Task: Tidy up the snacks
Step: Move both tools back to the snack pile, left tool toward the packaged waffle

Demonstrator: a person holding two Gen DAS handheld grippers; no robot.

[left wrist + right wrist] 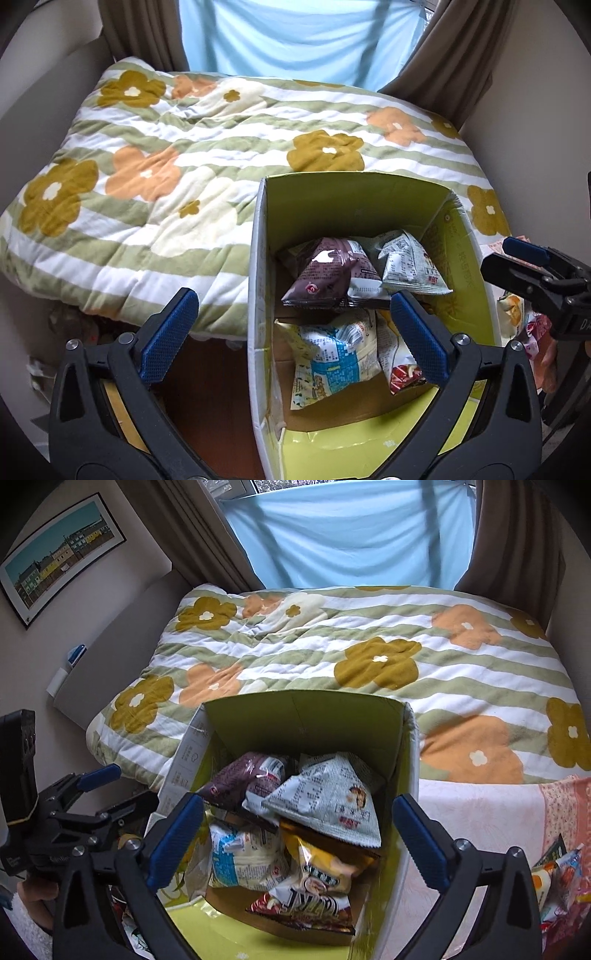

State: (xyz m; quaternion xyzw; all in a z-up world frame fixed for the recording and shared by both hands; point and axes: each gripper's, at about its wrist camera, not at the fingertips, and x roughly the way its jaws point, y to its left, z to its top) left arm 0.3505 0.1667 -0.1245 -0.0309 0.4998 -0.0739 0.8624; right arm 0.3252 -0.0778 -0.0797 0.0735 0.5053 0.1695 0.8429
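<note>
Quilt (pixel 369 657) behind; snack box (pixel 303 720), tongs (pixel 295 834) wide.

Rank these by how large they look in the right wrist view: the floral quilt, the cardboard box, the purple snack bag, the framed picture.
1. floral quilt
2. cardboard box
3. framed picture
4. purple snack bag, partly hidden by other bags

The picture hangs farther away and the fisheye bends the edges, so places 3 and 4 are unsure.

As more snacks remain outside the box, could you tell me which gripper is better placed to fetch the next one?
Probably the right gripper: the loose snack packets lie on its side of the box, while the left gripper is open beyond the box's opposite wall.
</note>
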